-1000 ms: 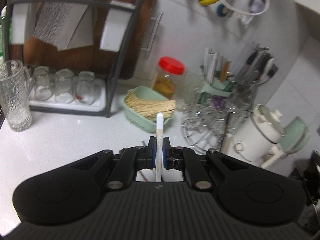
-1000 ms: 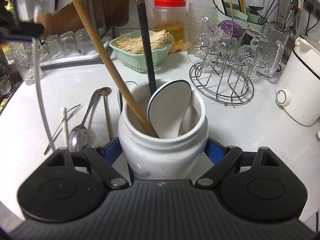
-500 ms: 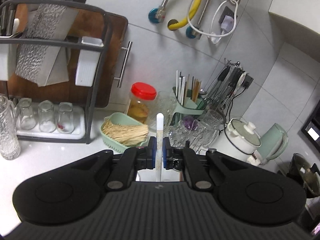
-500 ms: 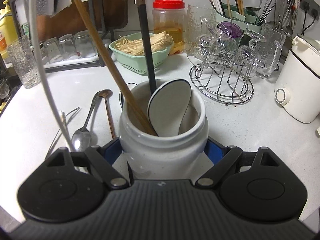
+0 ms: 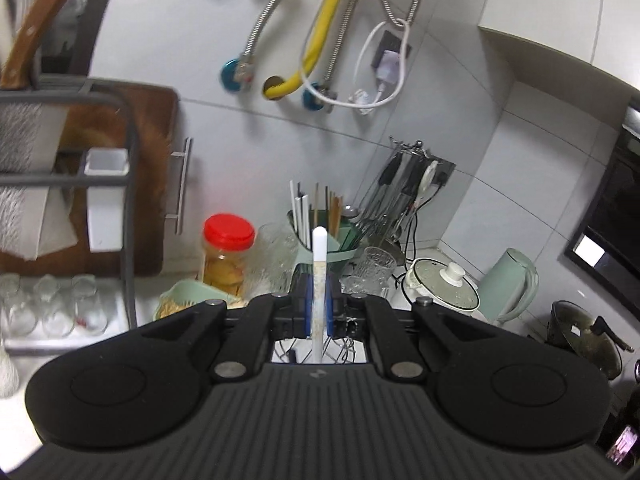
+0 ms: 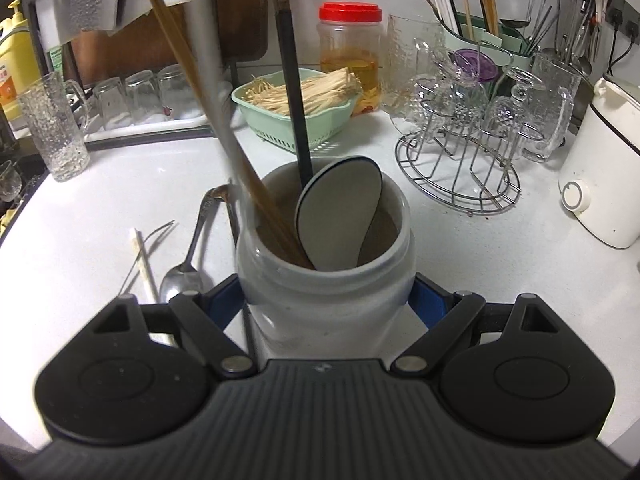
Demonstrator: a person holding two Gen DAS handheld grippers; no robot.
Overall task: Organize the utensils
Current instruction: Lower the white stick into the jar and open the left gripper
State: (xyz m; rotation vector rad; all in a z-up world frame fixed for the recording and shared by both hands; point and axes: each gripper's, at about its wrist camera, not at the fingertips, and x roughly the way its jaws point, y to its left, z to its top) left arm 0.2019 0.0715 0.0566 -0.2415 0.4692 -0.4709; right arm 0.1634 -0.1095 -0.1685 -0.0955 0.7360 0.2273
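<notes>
Left gripper (image 5: pixel 318 305) pinches a thin white chopstick (image 5: pixel 319 248), rounded tip ahead of the pads, lower end cut off under the body. Right gripper (image 6: pixel 326 300) wide, clamped around the white jar (image 6: pixel 324 292); jar base hidden. Inside: white spoon (image 6: pixel 340 212), wooden stick (image 6: pixel 224 128), black handle (image 6: pixel 294 104); tops cut off. Left of jar: metal spoon (image 6: pixel 188 268), another chopstick (image 6: pixel 145 266).

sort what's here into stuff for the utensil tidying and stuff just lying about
Part of the job:
- white chopstick pinched in the left hand-held gripper
- white crock clasped by the right hand-held gripper
- white spoon in the crock
- metal spoon on the counter

Just lying about:
- red-lidded jar
- green basket
- glass rack
- white cooker
</notes>
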